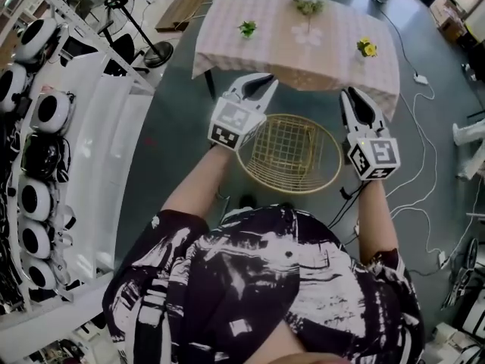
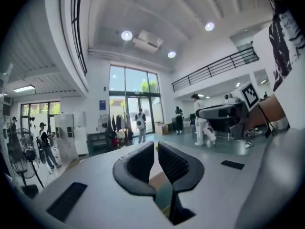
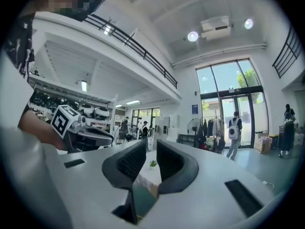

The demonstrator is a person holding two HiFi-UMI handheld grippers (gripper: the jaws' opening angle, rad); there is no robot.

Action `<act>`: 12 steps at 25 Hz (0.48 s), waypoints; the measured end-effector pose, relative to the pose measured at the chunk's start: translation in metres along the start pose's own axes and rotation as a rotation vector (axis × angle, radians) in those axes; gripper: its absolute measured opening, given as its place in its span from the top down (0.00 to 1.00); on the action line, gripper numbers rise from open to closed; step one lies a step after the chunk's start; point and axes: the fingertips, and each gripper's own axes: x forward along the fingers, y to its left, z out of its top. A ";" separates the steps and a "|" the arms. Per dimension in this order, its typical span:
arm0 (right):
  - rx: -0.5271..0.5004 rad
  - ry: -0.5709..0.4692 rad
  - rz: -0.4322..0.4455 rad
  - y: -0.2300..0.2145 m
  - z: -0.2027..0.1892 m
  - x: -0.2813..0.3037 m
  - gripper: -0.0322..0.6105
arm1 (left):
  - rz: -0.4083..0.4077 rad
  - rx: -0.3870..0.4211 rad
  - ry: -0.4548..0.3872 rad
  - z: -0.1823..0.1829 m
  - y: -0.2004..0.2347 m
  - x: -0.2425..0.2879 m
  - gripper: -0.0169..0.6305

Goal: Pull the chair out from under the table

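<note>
The chair (image 1: 288,154), a round gold wire-frame seat, stands on the floor just in front of the table (image 1: 227,29), which has a pale checked cloth. Both grippers are held up in the air above the chair, one on each side, and point level toward the table. Neither touches the chair. My left gripper (image 1: 265,83) (image 2: 156,144) is shut with nothing between its jaws. My right gripper (image 1: 350,94) (image 3: 151,143) shows a narrow gap between its jaws, with nothing in it.
Three small potted plants (image 1: 247,29) (image 1: 308,4) (image 1: 367,48) stand on the table. A white shelf with several round white devices (image 1: 34,112) runs along the left. A fan stand (image 1: 155,51) is at the table's left, and cables (image 1: 424,165) lie at the right. People stand across the hall.
</note>
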 end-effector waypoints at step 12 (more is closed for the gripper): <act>-0.051 -0.147 -0.054 -0.005 0.076 0.014 0.95 | 0.073 -0.020 -0.191 0.099 0.040 -0.009 0.97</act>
